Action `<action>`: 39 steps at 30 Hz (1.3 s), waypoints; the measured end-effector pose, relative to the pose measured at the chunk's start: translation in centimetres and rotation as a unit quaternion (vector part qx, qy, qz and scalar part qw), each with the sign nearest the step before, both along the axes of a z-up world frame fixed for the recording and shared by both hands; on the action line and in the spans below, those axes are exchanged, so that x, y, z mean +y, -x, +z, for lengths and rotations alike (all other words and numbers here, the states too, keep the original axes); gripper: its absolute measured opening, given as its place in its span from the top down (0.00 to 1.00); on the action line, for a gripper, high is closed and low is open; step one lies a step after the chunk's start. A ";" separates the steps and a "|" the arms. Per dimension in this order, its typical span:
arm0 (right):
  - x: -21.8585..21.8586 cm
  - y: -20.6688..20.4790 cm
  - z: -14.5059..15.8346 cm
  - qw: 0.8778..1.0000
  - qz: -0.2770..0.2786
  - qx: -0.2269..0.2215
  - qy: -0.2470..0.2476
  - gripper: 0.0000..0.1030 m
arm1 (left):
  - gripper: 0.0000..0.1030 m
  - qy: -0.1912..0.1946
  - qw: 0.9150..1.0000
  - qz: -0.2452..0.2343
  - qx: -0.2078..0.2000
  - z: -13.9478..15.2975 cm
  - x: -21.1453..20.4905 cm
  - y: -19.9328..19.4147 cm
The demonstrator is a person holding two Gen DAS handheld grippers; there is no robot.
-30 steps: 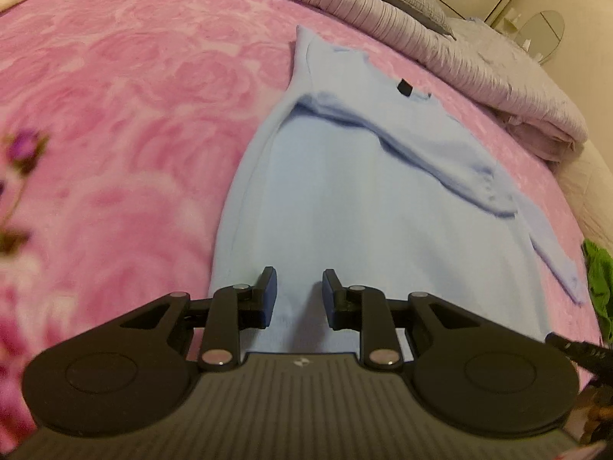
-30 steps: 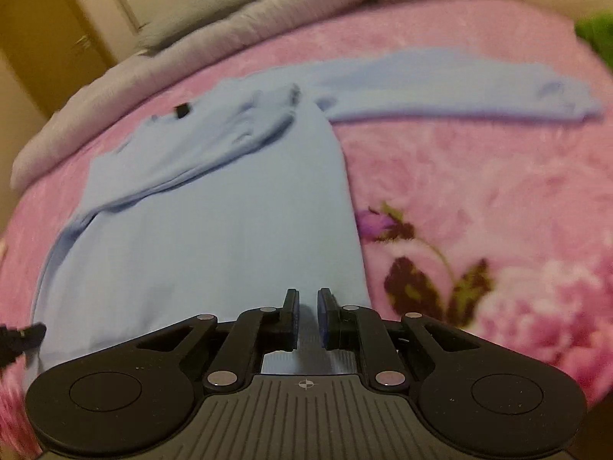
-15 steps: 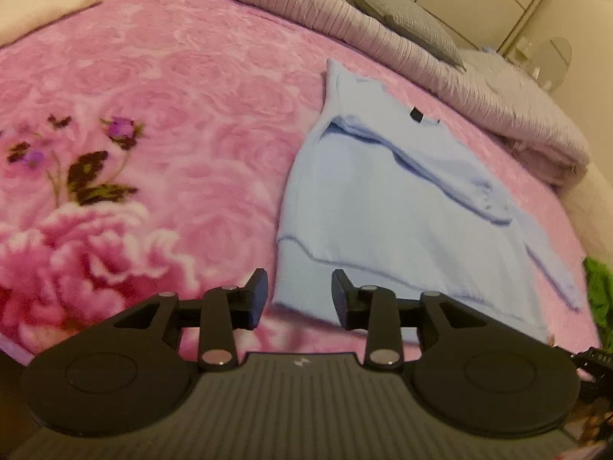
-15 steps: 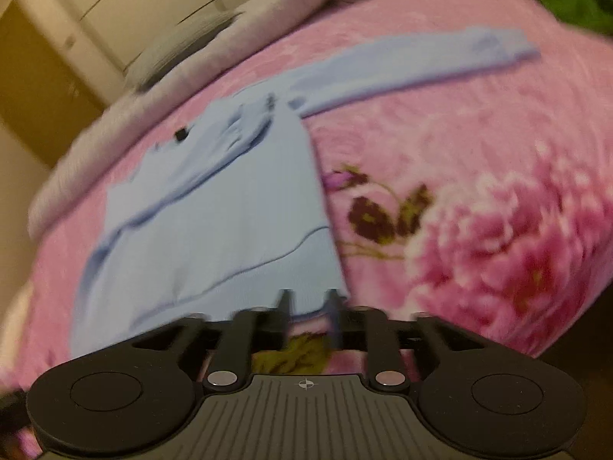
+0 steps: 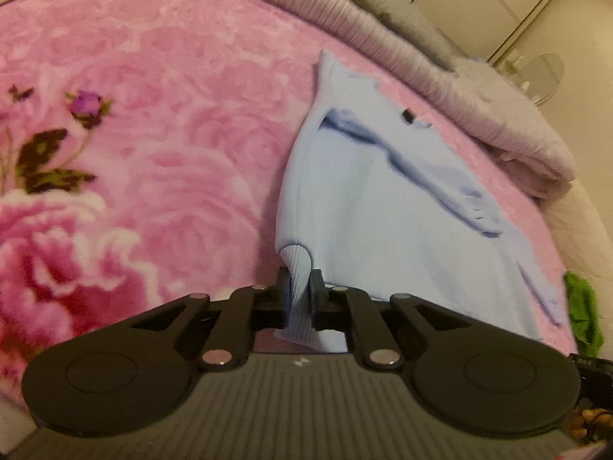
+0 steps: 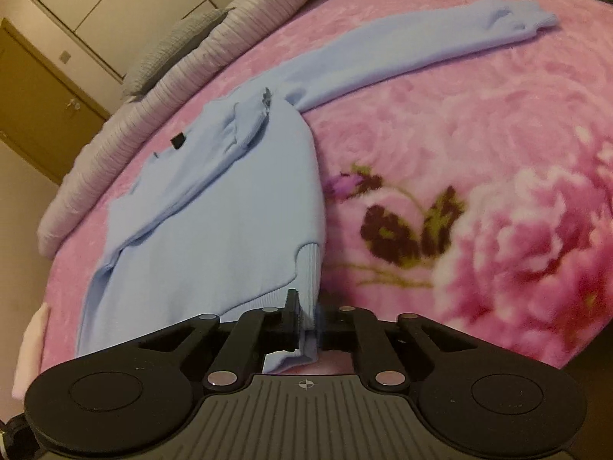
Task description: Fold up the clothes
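Observation:
A light blue sweater (image 5: 383, 207) lies flat on the pink flowered blanket (image 5: 153, 145). One sleeve is folded across its chest; the other sleeve (image 6: 402, 53) stretches out to the side. My left gripper (image 5: 300, 281) is shut on the ribbed hem at the sweater's left bottom corner. My right gripper (image 6: 306, 306) is shut on the ribbed hem at the right bottom corner of the sweater (image 6: 214, 207). Both corners are lifted slightly off the blanket.
A folded lilac quilt (image 5: 440, 88) and a grey pillow (image 6: 172, 50) lie along the head of the bed. A green garment (image 5: 582, 314) lies at the bed's far right edge. A pale cloth (image 6: 30, 349) lies at the left edge.
Both grippers pulled back to the sweater's bottom hem and closed on its two corners. They were open and empty before.

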State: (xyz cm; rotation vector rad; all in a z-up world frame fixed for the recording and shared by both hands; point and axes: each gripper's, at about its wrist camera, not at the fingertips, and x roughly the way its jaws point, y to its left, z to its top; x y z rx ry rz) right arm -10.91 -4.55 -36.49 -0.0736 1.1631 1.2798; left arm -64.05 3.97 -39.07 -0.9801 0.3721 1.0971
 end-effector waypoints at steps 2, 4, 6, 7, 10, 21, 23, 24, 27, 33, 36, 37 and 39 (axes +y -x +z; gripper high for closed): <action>-0.8 -0.4 0.8 1.000 0.003 -0.003 -0.008 0.94 | 0.93 0.005 1.000 -0.012 0.009 0.0 -0.6 -0.4; -1.0 -0.4 0.9 1.000 0.002 -0.022 -0.001 0.93 | 0.91 0.019 0.999 -0.016 0.026 -0.5 -0.9 -0.8; -0.8 -0.5 -0.1 0.999 0.003 -0.034 0.024 0.93 | 0.85 0.035 0.999 -0.006 0.041 -1.0 -1.0 -0.8; -0.8 -0.6 -0.4 0.999 0.002 -0.036 0.038 0.91 | 0.85 0.035 0.998 -0.002 0.043 -0.6 -1.3 -0.7; -1.6 -0.3 0.5 0.997 -0.012 -0.058 0.044 0.89 | 0.85 0.011 0.994 -0.005 0.105 1.4 -2.1 -1.2; -1.2 2.6 0.9 0.994 0.037 -0.096 0.037 0.89 | 0.84 0.007 0.988 -0.094 0.122 1.5 -1.6 -9.1; -1.7 2.2 0.1 0.996 0.033 -0.076 0.043 0.89 | 0.84 0.022 0.985 -0.107 0.131 1.1 -1.4 -10.7; -2.0 1.8 0.4 0.996 0.032 -0.068 0.042 0.89 | 0.84 0.016 0.985 -0.115 0.131 1.3 -1.4 -11.2; -2.7 0.2 1.8 0.998 0.019 -0.063 0.023 0.89 | 0.82 -0.002 0.982 -0.136 0.128 2.1 -1.2 -13.0; -3.0 -8.1 1.7 0.995 -0.095 0.029 -0.014 0.89 | 0.82 -0.002 0.981 -0.147 0.130 1.9 1.5 -16.7; -2.8 -12.2 0.6 0.987 -0.139 0.075 -0.033 0.89 | 0.81 0.000 0.979 -0.159 0.127 1.5 3.5 -19.0; -2.6 -13.3 0.5 0.985 -0.149 0.081 -0.038 0.89 | 0.81 0.001 0.979 -0.162 0.127 1.4 4.1 -19.8; -2.2 -15.6 0.1 0.981 -0.168 0.087 -0.046 0.89 | 0.80 0.002 0.978 -0.167 0.125 1.0 5.4 -21.3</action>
